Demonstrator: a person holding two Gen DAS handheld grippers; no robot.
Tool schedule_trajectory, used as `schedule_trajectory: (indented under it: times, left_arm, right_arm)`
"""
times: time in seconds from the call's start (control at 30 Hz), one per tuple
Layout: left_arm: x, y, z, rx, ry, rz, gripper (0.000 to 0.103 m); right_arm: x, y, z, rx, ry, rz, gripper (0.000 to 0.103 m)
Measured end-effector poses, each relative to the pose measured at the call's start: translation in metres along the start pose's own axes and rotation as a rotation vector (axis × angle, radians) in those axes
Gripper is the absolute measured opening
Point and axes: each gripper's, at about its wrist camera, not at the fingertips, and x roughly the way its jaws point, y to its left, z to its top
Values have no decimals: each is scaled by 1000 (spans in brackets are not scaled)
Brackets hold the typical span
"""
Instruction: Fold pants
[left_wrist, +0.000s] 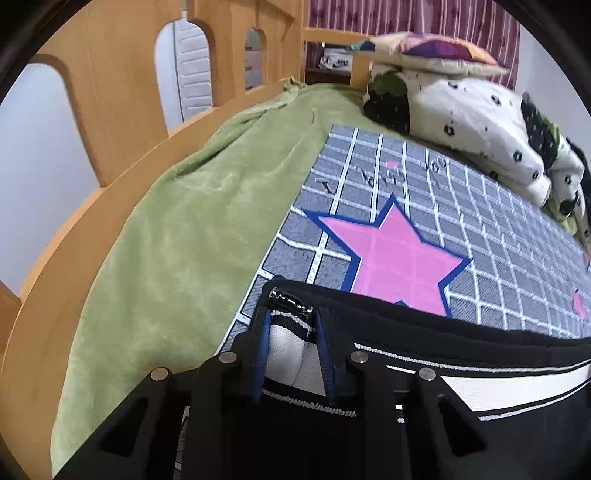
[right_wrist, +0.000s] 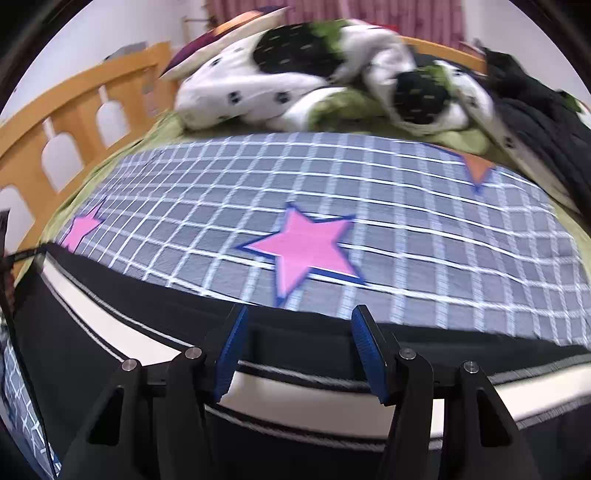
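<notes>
Black pants (left_wrist: 461, 339) with a white side stripe lie along the near edge of a grey checked mat (left_wrist: 424, 192) on the bed. My left gripper (left_wrist: 291, 314) is shut on a bunched corner of the pants at their left end. White and black fabric is pinched between the blue pads, and a metal cord stopper (left_wrist: 288, 298) sits just beyond the tips. In the right wrist view, the pants (right_wrist: 92, 325) stretch across the bottom. My right gripper (right_wrist: 301, 314) hovers over their far black edge, open, with nothing pressed between its pads.
The mat with pink stars (right_wrist: 306, 247) lies on a green blanket (left_wrist: 177, 251). A wooden bed rail (left_wrist: 110, 96) runs along the left. Piled white bedding with black dots (right_wrist: 288, 74), a pillow (left_wrist: 436, 51) and dark clothing (right_wrist: 535, 122) lie at the far end.
</notes>
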Motion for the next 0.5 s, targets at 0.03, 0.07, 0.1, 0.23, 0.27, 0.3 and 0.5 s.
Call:
schedule_trajectory:
  times: [0.03,0.07,0.1,0.23,0.27,0.3,0.5]
  left_arm:
    - [-2,2,0,-10,-6,-11,23]
    - [-2,3,2,-14,-7,-16,23]
    - [-2,4,1,-17,-9,-19,23]
    - [-6,8,1,-22,-17,-36,23]
    - [-7,9,1,-25,-22,-44,23]
    - [-8,10,0,-28,-27,-52,23]
    - [-16,12,0,-37,-62,-79,19]
  right_arm:
    - [7,6,2,-28,7,16,57]
    - [9,11,3,-52,16,27,57]
    - [16,18,3,-95,34,36,57]
    - [40,34,-5,-210,136,49,57]
    - [44,38,-9,-241,165,67,57]
    - [43,41,-12,-271,159,61,56]
    - [37,48,-16,-328,162,55,4]
